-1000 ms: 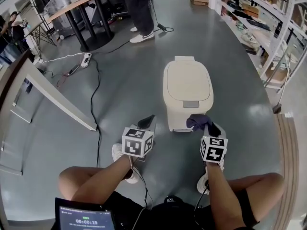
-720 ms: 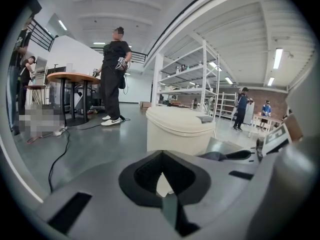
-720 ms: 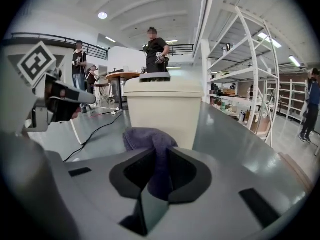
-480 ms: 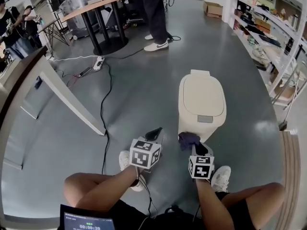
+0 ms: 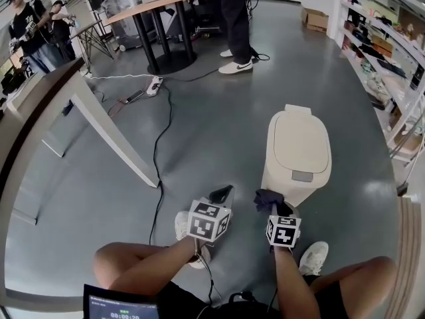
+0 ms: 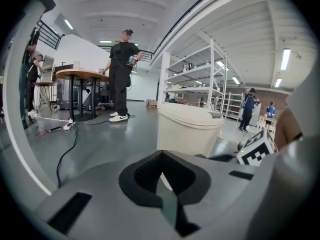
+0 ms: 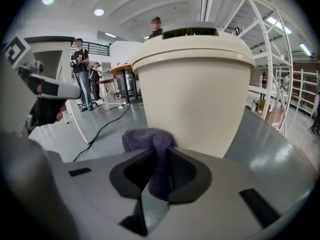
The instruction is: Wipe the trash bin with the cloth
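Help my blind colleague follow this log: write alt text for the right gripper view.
The right tongs grip a bunched purple cloth right in front of the lower side of a cream trash bin with its lid shut. Grey floor stretches behind, and people stand far off at left.

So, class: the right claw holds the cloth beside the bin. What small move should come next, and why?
Probably ease the right claw forward until the cloth presses the trash bin's lower side wall, then begin a stroke. The claw is shut on the cloth, which bunches right before that wall; contact isn't certain.
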Action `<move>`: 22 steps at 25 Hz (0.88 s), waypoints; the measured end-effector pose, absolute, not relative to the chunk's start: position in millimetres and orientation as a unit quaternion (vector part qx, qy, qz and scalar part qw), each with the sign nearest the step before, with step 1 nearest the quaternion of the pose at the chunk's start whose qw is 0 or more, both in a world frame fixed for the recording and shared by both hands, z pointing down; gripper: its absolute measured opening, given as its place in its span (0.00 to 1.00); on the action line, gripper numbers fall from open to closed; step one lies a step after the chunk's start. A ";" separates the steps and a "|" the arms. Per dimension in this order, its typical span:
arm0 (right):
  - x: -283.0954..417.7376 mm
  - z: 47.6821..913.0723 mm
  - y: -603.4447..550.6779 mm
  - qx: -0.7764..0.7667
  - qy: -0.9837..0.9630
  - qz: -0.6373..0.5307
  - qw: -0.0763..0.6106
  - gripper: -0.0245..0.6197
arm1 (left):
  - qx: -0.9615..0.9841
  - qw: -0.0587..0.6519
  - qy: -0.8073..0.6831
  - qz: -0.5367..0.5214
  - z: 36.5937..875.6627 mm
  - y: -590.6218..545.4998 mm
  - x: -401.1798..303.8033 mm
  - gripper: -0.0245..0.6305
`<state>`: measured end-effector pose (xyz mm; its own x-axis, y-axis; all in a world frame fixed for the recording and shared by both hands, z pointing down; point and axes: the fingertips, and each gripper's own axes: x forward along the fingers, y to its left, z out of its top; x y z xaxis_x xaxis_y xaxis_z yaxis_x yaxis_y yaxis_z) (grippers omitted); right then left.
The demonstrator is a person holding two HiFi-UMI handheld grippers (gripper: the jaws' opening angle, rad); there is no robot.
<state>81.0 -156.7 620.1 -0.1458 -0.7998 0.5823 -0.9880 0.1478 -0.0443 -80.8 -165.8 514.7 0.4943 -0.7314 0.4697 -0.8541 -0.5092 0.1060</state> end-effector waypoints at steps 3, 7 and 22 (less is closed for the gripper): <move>84.6 621.5 -156.6 0.615 -0.726 0.217 0.218 0.15 | 0.850 0.163 -0.464 0.190 517.0 -167.0 -77.2 0.04; 96.7 623.9 -154.6 0.615 -0.727 0.219 0.214 0.15 | 0.852 0.162 -0.457 0.197 521.2 -165.5 -72.4 0.04; 155.7 632.8 -146.0 0.624 -0.715 0.226 0.219 0.15 | 0.845 0.159 -0.467 0.207 524.1 -175.2 -65.7 0.04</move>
